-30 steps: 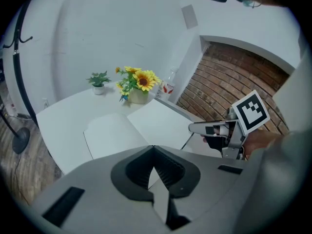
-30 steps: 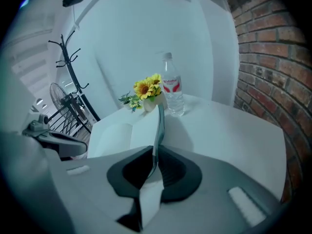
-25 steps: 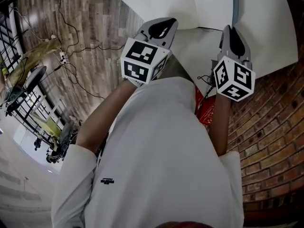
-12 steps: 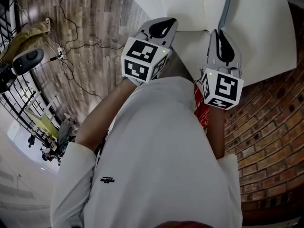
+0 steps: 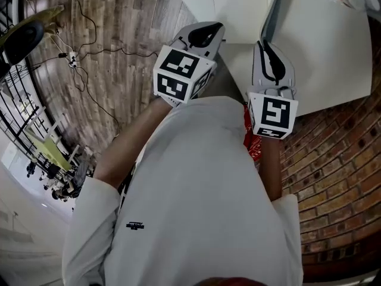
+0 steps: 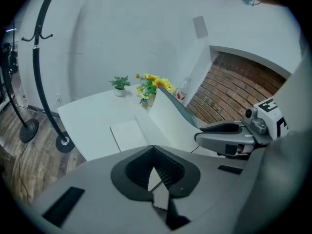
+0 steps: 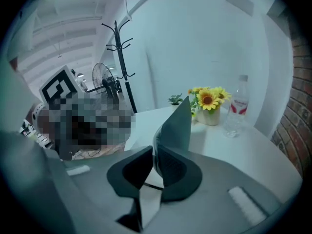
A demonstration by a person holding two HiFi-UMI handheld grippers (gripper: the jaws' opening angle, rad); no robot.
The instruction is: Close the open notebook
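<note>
Swung inward over the last second, the right gripper [image 7: 155,150] now sits closer to the left gripper [image 6: 155,172] in the head view. The grey cover [image 7: 178,125] it carries has leaned with it toward the middle of the white table [image 5: 333,52]. Its jaws are pinched on the cover's near edge, and the cover stands almost upright between them.

The notebook [image 6: 127,134] lies on the table ahead of me, one white leaf flat and the cover raised beside it. I judge the close to be about half done: the cover is up off the table but not yet over the flat leaf.

The left gripper hangs at the table's near edge with its jaws drawn together, and I can see nothing between them. I'd keep it back, since it sits near where the cover should land.

Nothing that I can see lies on the flat leaf. At the far end, near the cover's top corner, are:
- sunflowers [image 7: 208,104] in a pot
- a small potted plant [image 7: 176,100]
- a water bottle [image 7: 236,112], standing well to the right.

Beyond the table are a coat stand [image 7: 122,57] and a fan [image 7: 100,82]. The brick wall [image 5: 333,177] runs along my right and the wooden floor [image 5: 113,52] along my left.
</note>
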